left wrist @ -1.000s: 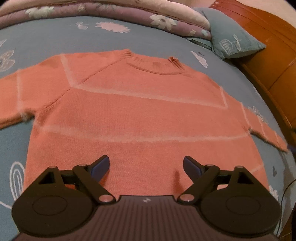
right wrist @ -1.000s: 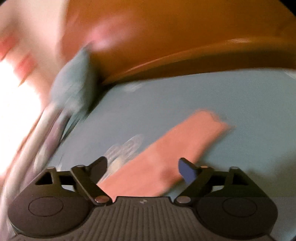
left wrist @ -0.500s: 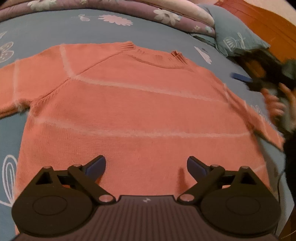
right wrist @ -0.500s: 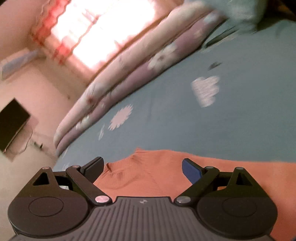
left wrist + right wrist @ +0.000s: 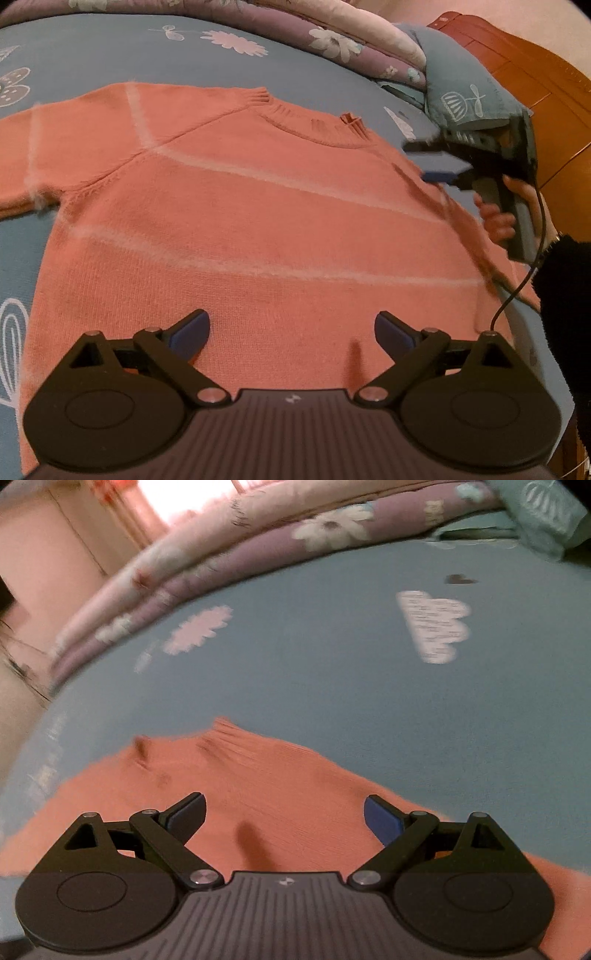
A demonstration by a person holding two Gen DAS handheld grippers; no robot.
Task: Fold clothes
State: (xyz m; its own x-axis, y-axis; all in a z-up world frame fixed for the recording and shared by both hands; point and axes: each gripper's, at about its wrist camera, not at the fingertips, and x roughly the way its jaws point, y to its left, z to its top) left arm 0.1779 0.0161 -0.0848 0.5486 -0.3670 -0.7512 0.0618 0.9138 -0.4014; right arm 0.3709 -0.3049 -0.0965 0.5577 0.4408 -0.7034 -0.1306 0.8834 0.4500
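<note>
**Both tongs apart over the spread sweater**

Your salmon-orange knitted sweater with pale stripes (image 5: 258,221) lies flat, front up, on the blue bed sheet printed with white flowers (image 5: 92,55), sleeves out to either side. Your left tongs (image 5: 291,328) hover over its lower body, fingers wide apart and gripping nothing. Your right tongs (image 5: 284,814) are also spread with nothing between them, poised over the sweater's shoulder near the ribbed collar (image 5: 225,738); that view is blurred. From the left wrist view, your right hand (image 5: 506,218) holds the right tongs just beside the sweater's right shoulder. A folded lilac floral quilt (image 5: 332,40) and a grey-blue pillow (image 5: 461,92) lie along the sheet's far side, against the reddish wooden bed frame (image 5: 535,74).
</note>
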